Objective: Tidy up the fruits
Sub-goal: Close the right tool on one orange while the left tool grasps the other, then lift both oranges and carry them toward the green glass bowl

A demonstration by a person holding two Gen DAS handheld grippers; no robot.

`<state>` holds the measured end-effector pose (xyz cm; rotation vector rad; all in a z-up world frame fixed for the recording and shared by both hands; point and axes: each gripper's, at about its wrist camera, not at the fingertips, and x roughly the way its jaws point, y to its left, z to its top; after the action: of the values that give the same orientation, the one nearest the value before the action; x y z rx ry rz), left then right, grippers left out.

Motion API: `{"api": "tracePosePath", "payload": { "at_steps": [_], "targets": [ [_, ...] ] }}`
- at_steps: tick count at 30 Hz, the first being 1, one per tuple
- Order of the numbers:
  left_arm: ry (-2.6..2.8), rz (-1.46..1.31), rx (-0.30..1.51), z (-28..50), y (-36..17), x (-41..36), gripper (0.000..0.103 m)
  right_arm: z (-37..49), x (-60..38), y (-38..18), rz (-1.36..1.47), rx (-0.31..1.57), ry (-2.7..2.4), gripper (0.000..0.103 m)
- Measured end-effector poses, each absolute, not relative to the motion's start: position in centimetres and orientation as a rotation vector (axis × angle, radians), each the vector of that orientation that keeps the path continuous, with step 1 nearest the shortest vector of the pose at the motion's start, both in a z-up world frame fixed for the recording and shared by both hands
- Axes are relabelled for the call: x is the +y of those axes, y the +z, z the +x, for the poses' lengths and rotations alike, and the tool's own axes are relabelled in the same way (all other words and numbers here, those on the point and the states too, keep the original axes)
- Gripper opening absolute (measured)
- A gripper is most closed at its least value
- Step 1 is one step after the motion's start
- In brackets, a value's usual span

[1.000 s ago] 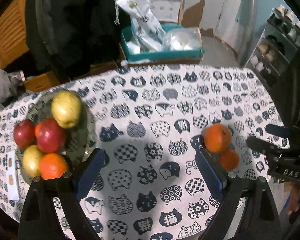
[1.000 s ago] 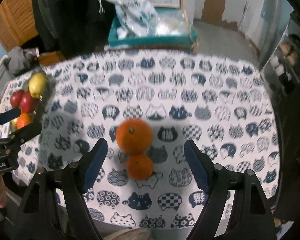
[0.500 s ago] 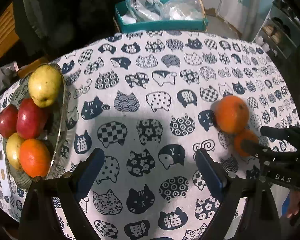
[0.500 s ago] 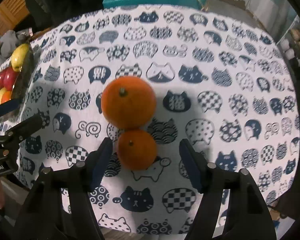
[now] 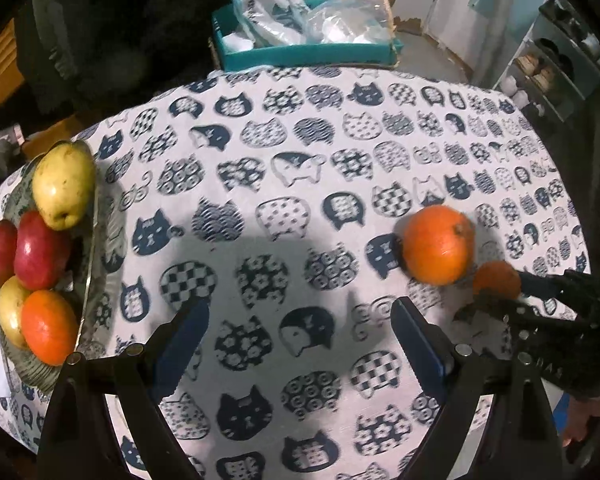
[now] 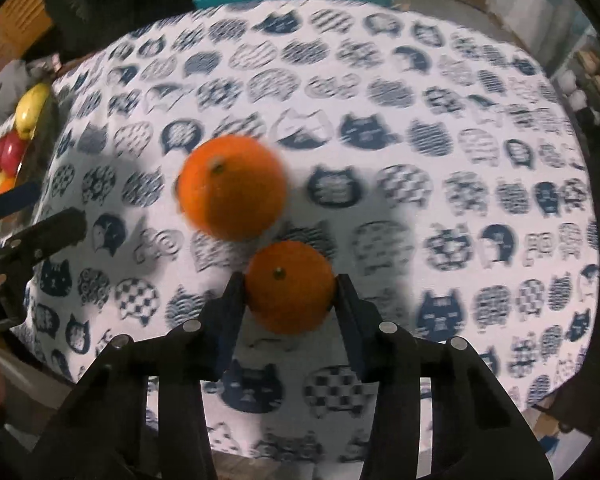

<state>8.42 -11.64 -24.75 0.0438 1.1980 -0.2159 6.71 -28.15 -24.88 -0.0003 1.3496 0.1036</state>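
Observation:
My right gripper point(image 6: 290, 286) is shut on a small orange point(image 6: 290, 286) that rests on the cat-print tablecloth; it also shows in the left wrist view point(image 5: 496, 278). A larger orange point(image 6: 230, 186) lies just beyond it, touching or nearly touching, and shows in the left wrist view point(image 5: 438, 244) too. My left gripper point(image 5: 300, 320) is open and empty over the cloth. A glass bowl point(image 5: 100, 256) at the left holds a yellow pear point(image 5: 64, 184), two red apples point(image 5: 40, 254), an orange point(image 5: 48, 326) and another yellow fruit.
A teal box point(image 5: 308, 54) with plastic bags stands beyond the table's far edge. A shelf unit point(image 5: 556, 64) is at the far right. The table's near edge point(image 6: 260, 456) lies just below my right gripper.
My right gripper has moved forward and closed on the small orange. My left gripper has moved lower and closer to the table.

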Motion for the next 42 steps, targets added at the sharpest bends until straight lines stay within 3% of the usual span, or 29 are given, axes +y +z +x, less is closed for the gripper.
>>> {"api": "tracePosePath", "payload": {
  "at_steps": [28,36,42],
  "targets": [
    [-0.343,0.029,1.254,11.9,-28.4,-21.7,0.093,8.8,-37.2,-24.9,0.126,1.221,-0.061,0.044],
    [-0.39,0.022,1.272,11.8,-29.3,-22.3,0.066,9.4,-37.1,-25.2,0.135,1.22,-0.056,0.044],
    [-0.38,0.05,1.243,11.4,-29.1,-22.5,0.065,9.8,-36.3,-25.1,0.124,1.216,-0.05,0.044]
  ]
}}
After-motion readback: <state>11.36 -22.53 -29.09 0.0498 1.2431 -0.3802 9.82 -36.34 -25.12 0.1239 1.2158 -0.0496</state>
